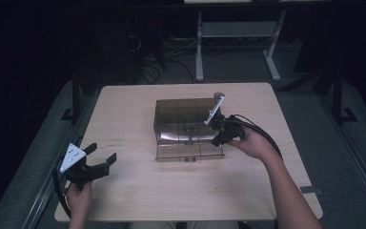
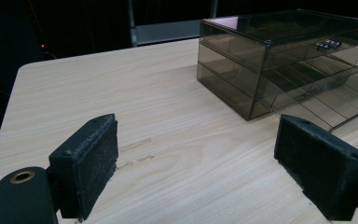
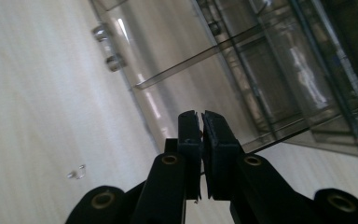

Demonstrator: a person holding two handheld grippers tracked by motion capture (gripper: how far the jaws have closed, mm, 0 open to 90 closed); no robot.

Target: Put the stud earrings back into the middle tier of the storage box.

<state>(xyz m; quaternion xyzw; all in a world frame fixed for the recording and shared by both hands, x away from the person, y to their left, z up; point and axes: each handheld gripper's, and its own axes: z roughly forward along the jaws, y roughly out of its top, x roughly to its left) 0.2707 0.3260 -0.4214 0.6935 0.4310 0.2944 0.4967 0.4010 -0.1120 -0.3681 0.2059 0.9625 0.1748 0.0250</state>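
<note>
**Right gripper at the pulled-out drawer**

At seven o'clock on the table [image 1: 124,200], the left gripper [image 1: 100,156] hovers with jaws wide, holding nothing. At centre sits the smoky clear drawer box [image 1: 183,114], its bottom drawer [image 1: 188,150] pulled out. At three o'clock, the right gripper [image 3: 200,122], jaws pressed together, meets the drawer's side wall.

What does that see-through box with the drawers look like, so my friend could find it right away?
Look at the pale wooden table in the dark room. Near its middle stands a smoky brown see-through drawer box, with its bottom drawer pulled out toward the person. The shut right gripper is at that drawer's right front corner. It is the only box on the table, with small shiny knobs on its drawer fronts.
</note>
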